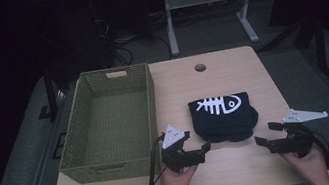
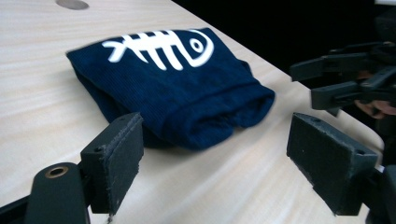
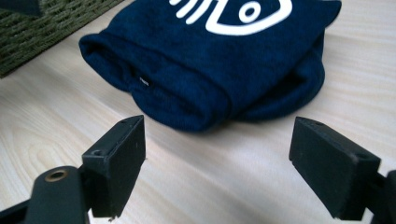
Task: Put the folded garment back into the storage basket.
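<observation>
A folded navy garment [image 1: 224, 116] is lying on the pale wood-grain table [image 1: 246, 170], roughly in the middle of its right half and just to the right of the basket. The cloth is looking soft and finely ribbed, a knit of some kind, and a white fish-skeleton print [image 2: 161, 45] is sitting flat across its top panel. The near edge is bulging in rounded rolls where the layers are doubling over (a small pale tag is peeking out of one fold in the right gripper view).

The left gripper [image 1: 192, 145] is hovering just off the garment's near left corner, its jaws standing wide with nothing between them; their inner pads [image 2: 125, 158] are showing a dark, slightly fuzzy, rectangular face. The right gripper [image 1: 269, 134] is sitting near the garment's near right corner, also gaping wide and empty, apart from the cloth. Each one is carrying a grey three-cornered plate on top and is being held by a hand coming in from the near edge.

To the left, a rectangular olive woven basket [image 1: 114, 161] is standing on the table, its walls tightly plaited and a slot handle cut into the far end. A round hole [image 1: 200, 68] is piercing the tabletop near the far edge.
</observation>
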The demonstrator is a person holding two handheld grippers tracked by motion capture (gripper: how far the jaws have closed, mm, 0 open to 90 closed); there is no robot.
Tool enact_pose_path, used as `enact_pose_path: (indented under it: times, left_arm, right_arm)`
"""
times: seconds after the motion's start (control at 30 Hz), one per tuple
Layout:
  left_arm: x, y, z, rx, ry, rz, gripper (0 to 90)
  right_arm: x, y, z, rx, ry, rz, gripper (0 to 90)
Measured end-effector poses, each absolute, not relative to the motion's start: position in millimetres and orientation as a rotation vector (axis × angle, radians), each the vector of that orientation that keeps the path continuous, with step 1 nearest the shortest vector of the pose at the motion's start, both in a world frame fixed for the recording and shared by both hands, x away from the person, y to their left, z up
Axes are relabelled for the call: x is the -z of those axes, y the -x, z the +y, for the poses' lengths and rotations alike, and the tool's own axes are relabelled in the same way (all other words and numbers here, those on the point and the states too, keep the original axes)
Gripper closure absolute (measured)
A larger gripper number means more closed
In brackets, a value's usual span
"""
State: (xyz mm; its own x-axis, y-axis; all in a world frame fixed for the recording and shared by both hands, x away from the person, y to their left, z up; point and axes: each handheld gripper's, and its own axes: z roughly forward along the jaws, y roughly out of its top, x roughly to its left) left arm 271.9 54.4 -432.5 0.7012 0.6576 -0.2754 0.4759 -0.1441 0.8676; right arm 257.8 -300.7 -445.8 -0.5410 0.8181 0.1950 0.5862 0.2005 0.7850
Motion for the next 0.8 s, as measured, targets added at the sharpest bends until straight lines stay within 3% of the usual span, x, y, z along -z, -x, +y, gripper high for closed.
enact_pose_path:
  times: [0.8]
  left_arm:
    - [439,-339,21,-0.237,-1.733,1.105,19.0]
  right_arm:
    - [436,-343,-313,-1.306,-1.473,2.211,21.2]
